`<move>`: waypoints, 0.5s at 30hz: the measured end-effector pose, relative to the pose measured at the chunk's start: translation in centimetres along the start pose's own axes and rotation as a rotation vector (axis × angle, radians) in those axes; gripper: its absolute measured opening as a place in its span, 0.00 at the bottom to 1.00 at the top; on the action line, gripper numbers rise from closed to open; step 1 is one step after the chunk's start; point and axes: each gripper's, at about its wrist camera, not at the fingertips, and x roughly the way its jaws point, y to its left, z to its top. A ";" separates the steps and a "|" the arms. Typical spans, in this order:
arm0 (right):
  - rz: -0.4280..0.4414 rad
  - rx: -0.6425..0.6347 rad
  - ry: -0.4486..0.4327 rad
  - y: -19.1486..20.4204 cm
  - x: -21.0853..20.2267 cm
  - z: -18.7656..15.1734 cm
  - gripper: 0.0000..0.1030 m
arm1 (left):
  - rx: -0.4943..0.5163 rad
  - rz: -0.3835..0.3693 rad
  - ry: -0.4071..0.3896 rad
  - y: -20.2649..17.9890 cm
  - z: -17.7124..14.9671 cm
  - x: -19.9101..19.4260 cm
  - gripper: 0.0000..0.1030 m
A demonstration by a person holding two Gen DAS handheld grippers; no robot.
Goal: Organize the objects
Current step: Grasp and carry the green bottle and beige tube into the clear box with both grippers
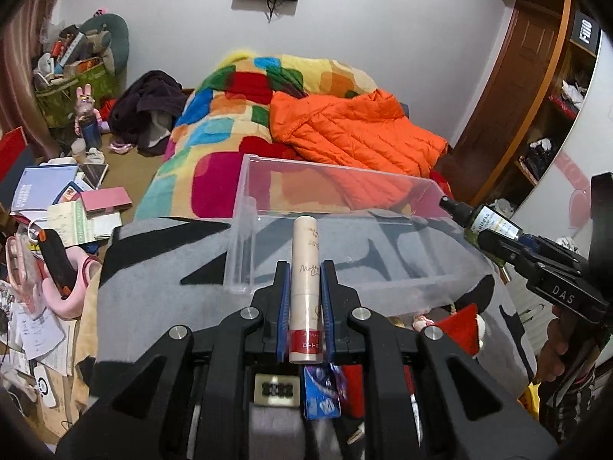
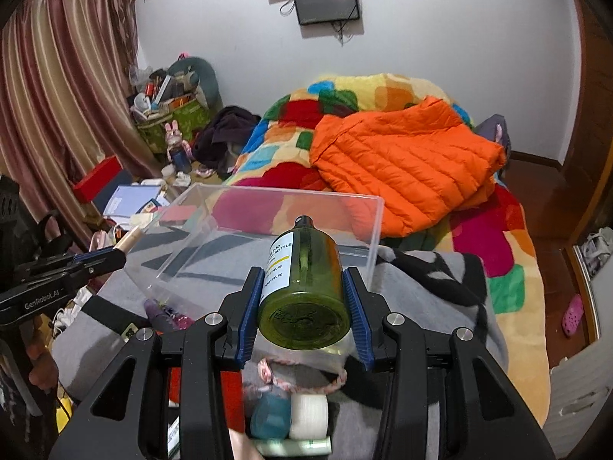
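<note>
The left tool [image 1: 304, 287] grips a cream cylindrical tube [image 1: 305, 268] and the right tool [image 2: 304, 299] a green glass bottle [image 2: 302, 280], both pointing lengthwise toward the empty clear plastic box [image 1: 245, 207] just beyond on the grey blanket [image 1: 161, 280].

The small print on the cream tube [image 1: 305, 268] was too small to read. The label of the green bottle [image 2: 304, 287] was turned away — only part showed. Under both hand-held grippers the small things lay blurred and half hidden — a blue packet [image 1: 320, 395], a white roll [image 2: 308, 416].
</note>
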 end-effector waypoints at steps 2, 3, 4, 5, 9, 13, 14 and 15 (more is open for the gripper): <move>0.008 -0.004 0.020 0.0 0.8 0.2 0.37 | 0.003 -0.004 0.026 -0.2 0.3 0.9 0.14; 0.012 -0.010 0.037 0.1 1.4 0.4 0.37 | 0.007 -0.003 0.046 -0.3 0.4 1.6 0.14; 0.015 -0.013 0.048 0.2 1.8 0.5 0.37 | 0.010 0.002 0.058 -0.4 0.5 2.1 0.14; 0.017 -0.020 0.066 0.3 2.4 0.5 0.37 | 0.014 0.005 0.061 -0.5 0.5 2.4 0.14; 0.008 -0.056 0.117 1.0 4.3 0.5 0.37 | 0.046 0.024 0.070 -1.2 0.9 3.1 0.14; 0.004 -0.073 0.150 1.4 5.7 0.5 0.37 | 0.063 0.036 0.095 -1.5 1.1 4.1 0.14; 0.003 -0.073 0.157 1.5 6.0 0.5 0.37 | 0.062 0.033 0.106 -1.4 1.1 4.4 0.14; 0.003 -0.073 0.163 1.5 6.3 0.5 0.37 | 0.061 0.030 0.113 -1.3 1.1 4.7 0.14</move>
